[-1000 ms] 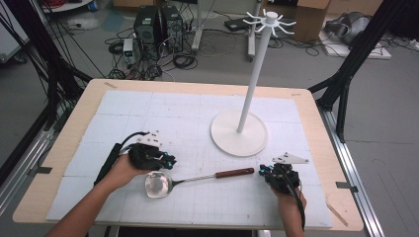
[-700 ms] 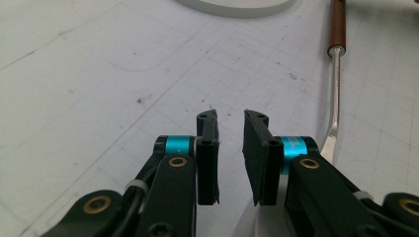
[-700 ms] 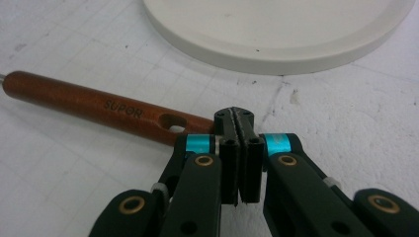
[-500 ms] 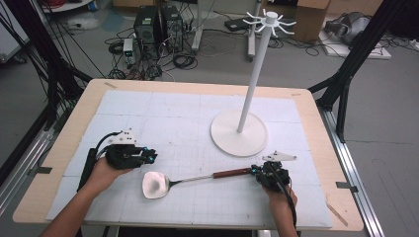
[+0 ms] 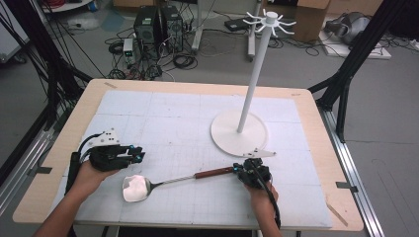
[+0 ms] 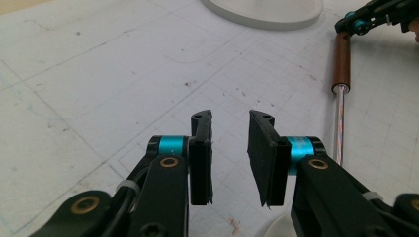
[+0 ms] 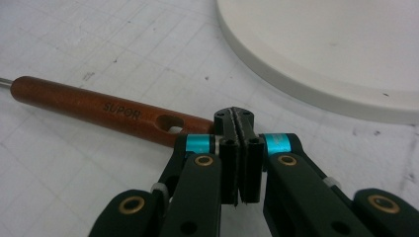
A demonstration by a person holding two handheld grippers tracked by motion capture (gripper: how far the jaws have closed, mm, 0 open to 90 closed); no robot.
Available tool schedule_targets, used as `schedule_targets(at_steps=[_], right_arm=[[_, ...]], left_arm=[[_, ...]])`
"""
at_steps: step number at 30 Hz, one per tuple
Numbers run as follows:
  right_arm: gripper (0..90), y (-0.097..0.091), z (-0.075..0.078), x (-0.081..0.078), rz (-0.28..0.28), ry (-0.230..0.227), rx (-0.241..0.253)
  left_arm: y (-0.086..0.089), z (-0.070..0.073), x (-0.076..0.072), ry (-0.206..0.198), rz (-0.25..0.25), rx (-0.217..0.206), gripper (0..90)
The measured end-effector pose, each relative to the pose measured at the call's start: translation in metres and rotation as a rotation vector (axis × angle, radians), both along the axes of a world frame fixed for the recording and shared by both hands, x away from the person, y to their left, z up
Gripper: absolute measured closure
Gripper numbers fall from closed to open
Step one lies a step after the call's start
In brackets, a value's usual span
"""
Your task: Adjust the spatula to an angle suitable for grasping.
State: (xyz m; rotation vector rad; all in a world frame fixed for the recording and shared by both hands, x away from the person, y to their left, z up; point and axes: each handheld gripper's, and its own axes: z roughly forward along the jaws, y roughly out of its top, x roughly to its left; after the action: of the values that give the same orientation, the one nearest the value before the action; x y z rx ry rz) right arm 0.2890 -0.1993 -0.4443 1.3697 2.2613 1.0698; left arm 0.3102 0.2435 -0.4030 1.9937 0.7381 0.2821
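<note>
At 6 o'clock of the stand point(image 5: 239, 133), my right gripper point(image 5: 243, 171), jaws pressed together, nudges the ladle point(image 5: 148, 185) handle; it may skid. Left gripper point(image 5: 140, 154) jaws, just opening, hold nothing.

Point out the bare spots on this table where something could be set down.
Bare: the mat's far-left stretch, behind the left gripper, and the far-right corner beyond the stand's base. Crowded: the near strip, where the ladle lies between left gripper and right gripper.

Ladle point(image 5: 163, 183) lies flat on the white mat point(image 5: 197, 123); right gripper point(image 5: 245, 171) at its wooden handle end; left gripper point(image 5: 134, 154) just beside the bowl; stand point(image 5: 240, 133) beyond.
</note>
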Motion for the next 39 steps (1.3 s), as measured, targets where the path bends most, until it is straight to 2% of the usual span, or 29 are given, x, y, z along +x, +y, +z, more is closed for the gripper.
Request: schedule_targets(at_steps=[4,6,8,10,11,13,15,16,20,21,22,23,24,25,26,27,30,34,39], right_arm=[[88.6,0.007,-0.001,0.005,-0.005,-0.008,0.018],[85.4,0.006,0.0,0.005,-0.007,-0.015,0.026],[82.1,-0.002,0.005,0.003,-0.02,-0.032,0.065],[72.4,-0.018,0.016,-0.003,-0.044,-0.077,0.09],[72.4,-0.018,0.016,-0.003,-0.044,-0.077,0.09],[64.7,-0.031,0.022,-0.008,-0.046,-0.112,0.11],[49.9,-0.051,0.028,-0.021,-0.075,-0.16,0.086],[44.5,-0.058,0.029,-0.025,-0.086,-0.173,0.078],[26.4,-0.079,0.033,-0.037,-0.097,-0.222,0.073],[24.3,-0.082,0.034,-0.04,-0.094,-0.237,0.063],[24.3,-0.082,0.034,-0.04,-0.094,-0.237,0.063],[20.4,-0.088,0.037,-0.047,-0.08,-0.283,0.058],[20.1,-0.09,0.039,-0.05,-0.078,-0.302,0.062],[19.1,-0.092,0.041,-0.053,-0.069,-0.323,0.073],[17.8,-0.094,0.043,-0.055,-0.069,-0.346,0.084],[17.8,-0.094,0.043,-0.055,-0.069,-0.346,0.084],[17.0,-0.098,0.049,-0.062,-0.082,-0.396,0.104],[17.0,-0.1,0.049,-0.063,-0.089,-0.395,0.098],[17.1,-0.103,0.046,-0.062,-0.109,-0.371,0.106]], left_arm=[[0.005,-0.002,-0.003,0.0,0.022,-0.013,67.7],[0.007,-0.003,-0.005,-0.003,0.037,-0.024,62.5],[0.009,-0.002,-0.008,-0.012,0.051,-0.045,60.3],[0.01,-0.002,-0.011,-0.029,0.073,-0.056,51.9],[0.011,-0.002,-0.012,-0.033,0.083,-0.065,51.9],[0.013,-0.003,-0.014,-0.051,0.109,-0.104,47.2],[0.016,-0.004,-0.017,-0.058,0.138,-0.155,39.4],[0.018,-0.005,-0.019,-0.066,0.155,-0.198,37.9],[0.022,-0.004,-0.023,-0.126,0.222,-0.241,28.2],[0.024,-0.002,-0.024,-0.141,0.24,-0.252,25.6],[0.024,-0.002,-0.024,-0.141,0.24,-0.252,22.8],[0.026,0.0,-0.027,-0.18,0.253,-0.26,20.2],[0.028,0.001,-0.029,-0.201,0.254,-0.255,18.9],[0.028,0.001,-0.029,-0.201,0.254,-0.255,19.0],[0.029,0.002,-0.033,-0.227,0.271,-0.249,19.0],[0.029,0.002,-0.033,-0.227,0.271,-0.249,19.0],[0.03,-0.002,-0.034,-0.229,0.28,-0.255,19.7],[0.028,-0.005,-0.033,-0.221,0.276,-0.243,19.9],[0.022,-0.007,-0.034,-0.22,0.248,-0.227,21.2]])
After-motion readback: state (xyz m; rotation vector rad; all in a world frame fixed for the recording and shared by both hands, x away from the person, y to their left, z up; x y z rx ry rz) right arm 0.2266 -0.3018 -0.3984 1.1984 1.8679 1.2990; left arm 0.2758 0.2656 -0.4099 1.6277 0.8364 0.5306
